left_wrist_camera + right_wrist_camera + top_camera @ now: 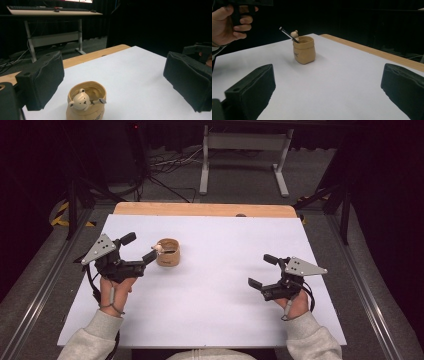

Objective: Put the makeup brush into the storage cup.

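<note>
Grey sleeves enter at the near edge of the white-covered worktop [210, 310], each hand carrying a black two-fingered gripper with a grey three-cornered plate on top. Taking the tan sack-shaped ceramic pot [168, 252] as the landmark: the right gripper [262, 271] hangs well apart from it, on the pot's right and nearer the person, its fingers spread wide with nothing but bare worktop between them. In the right gripper view the pot [304, 50] stands upright beyond those released fingers, a thin dark stick [289, 34] leaning out of its mouth.

Closer to the pot is the left gripper [138, 247], just to the pot's left. Its fingers are released and stand wide apart; one fingertip is right by the pot's rim in the high view, though I cannot tell whether it touches. In the left gripper view the pot [86, 106] sits low between the two open fingers, gripped by neither, with a small cream bear figure [80, 100] perched at its rim and the stick's grey tip [99, 101] resting beside the bear.

Beyond the pot, the worktop's bare wooden edge [205, 209] runs along the far side, and past it a pale metal desk frame [244, 157] stands on the dark floor.
</note>
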`<state>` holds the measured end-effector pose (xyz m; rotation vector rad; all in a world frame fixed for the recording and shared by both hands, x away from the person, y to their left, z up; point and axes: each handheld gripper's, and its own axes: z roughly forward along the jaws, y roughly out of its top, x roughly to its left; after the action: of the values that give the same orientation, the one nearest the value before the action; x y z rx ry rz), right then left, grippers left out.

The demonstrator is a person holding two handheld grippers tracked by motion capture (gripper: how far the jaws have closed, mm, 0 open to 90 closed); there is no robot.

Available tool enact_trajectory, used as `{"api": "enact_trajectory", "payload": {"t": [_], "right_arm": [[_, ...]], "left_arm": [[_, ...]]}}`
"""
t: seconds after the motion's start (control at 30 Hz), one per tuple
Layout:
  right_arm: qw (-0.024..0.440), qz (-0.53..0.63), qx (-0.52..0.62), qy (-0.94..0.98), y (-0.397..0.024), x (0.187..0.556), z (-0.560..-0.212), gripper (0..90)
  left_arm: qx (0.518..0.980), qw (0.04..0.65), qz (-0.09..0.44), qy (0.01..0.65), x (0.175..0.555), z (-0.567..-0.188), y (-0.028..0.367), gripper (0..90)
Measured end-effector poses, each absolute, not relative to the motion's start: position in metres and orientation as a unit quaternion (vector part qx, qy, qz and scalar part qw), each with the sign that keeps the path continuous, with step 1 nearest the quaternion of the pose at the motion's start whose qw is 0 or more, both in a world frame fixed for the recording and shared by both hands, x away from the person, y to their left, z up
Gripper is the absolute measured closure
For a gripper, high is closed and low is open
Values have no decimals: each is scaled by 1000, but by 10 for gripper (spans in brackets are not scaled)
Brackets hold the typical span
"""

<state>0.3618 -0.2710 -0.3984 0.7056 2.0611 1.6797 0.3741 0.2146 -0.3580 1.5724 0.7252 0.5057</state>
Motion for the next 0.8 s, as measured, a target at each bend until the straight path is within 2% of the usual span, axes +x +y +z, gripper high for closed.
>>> {"api": "enact_trajectory", "payload": {"t": [0.8], "right_arm": [[214, 589, 256, 736, -287, 369, -406, 0]], "left_arm": [[702, 600, 216, 318, 345, -395, 234, 49]]}}
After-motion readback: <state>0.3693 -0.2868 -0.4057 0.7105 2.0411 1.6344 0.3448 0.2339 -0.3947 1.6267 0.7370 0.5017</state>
